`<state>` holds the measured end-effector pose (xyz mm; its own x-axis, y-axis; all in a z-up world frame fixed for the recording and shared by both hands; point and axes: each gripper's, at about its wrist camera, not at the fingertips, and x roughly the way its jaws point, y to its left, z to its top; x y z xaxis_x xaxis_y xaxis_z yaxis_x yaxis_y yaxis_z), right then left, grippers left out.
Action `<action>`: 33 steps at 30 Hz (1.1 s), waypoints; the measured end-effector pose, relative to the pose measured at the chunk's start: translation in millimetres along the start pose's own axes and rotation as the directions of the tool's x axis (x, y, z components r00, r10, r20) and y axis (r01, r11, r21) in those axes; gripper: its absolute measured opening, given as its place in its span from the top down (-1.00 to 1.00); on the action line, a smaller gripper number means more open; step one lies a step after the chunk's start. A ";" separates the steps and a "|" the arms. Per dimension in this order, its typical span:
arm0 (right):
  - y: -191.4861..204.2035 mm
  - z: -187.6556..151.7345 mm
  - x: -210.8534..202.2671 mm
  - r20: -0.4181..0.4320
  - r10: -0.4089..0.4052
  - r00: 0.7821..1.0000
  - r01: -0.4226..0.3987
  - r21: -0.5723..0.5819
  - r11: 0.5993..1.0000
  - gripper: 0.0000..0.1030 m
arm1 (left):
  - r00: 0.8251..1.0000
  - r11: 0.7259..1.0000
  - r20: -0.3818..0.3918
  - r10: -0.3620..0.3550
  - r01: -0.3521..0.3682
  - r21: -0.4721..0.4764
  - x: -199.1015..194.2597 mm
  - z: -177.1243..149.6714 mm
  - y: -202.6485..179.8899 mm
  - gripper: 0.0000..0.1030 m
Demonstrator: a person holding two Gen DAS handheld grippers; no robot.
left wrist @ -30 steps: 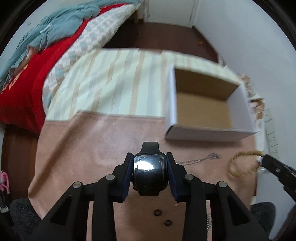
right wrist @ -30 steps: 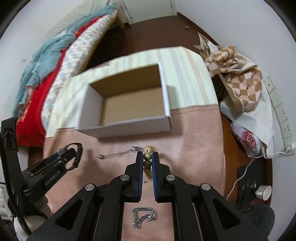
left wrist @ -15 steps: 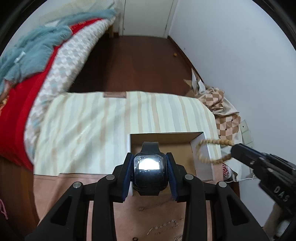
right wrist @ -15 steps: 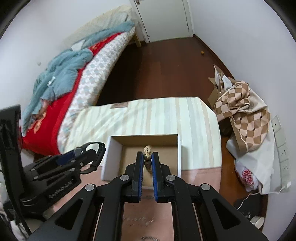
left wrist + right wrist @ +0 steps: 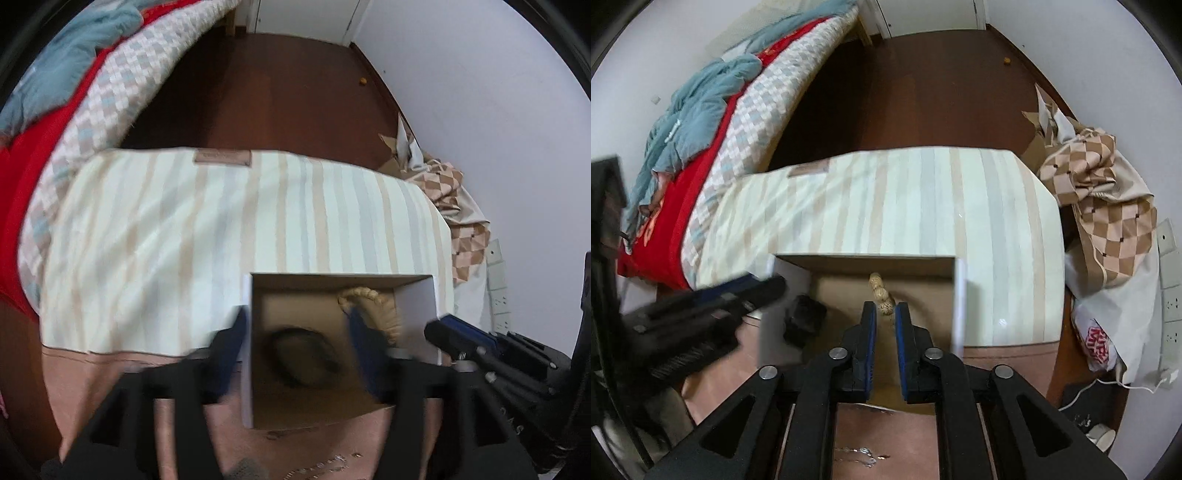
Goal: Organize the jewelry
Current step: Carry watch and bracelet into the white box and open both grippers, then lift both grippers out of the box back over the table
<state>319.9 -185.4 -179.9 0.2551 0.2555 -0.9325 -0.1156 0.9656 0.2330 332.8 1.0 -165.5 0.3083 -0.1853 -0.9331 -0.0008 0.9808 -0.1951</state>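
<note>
Spread wide, the left gripper (image 5: 295, 332) straddles the near-left wall of the cardboard box (image 5: 415, 295), with the black watch (image 5: 301, 356) lying loose on the box floor. Narrowly parted, the right gripper (image 5: 885, 314) has the beaded bracelet (image 5: 881, 295) between its tips inside the box; whether they grip it is unclear.

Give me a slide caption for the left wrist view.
Open left gripper over the box, watch dropped inside beside the bracelet.

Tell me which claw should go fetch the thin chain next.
Left, probably: the left claw is open and empty, the watch lying in the box, while the right claw has the bead bracelet between its fingers. The chain lies near both.
</note>
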 end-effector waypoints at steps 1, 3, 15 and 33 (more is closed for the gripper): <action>-0.6 -2.1 -0.5 0.000 -0.010 1.000 0.010 -0.001 1.000 0.09 | 1.000 1.000 0.011 0.015 -0.015 0.004 -3.2 0.8 0.4 -0.66; -1.9 -9.0 -2.9 0.009 -0.034 0.999 0.034 -0.010 0.999 -0.29 | 0.998 0.999 0.046 0.049 -0.050 0.020 -12.4 -0.2 0.6 -0.68; 0.8 -54.8 -6.5 0.066 -0.228 0.971 0.230 -0.027 0.973 -0.99 | 0.961 0.973 0.166 0.220 -0.228 0.031 -27.6 -49.9 7.6 -1.00; 28.4 -107.6 -71.8 0.202 -0.276 0.940 0.289 -0.038 0.957 -0.99 | 0.932 0.966 0.260 0.252 -0.260 -0.005 -88.9 -109.7 4.4 -1.00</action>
<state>195.0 -181.6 -136.0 0.4659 -0.0162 -0.8847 -0.0735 0.9957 -0.0570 201.0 15.1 -116.6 0.5347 0.0902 -0.8402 -0.0852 0.9950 0.0526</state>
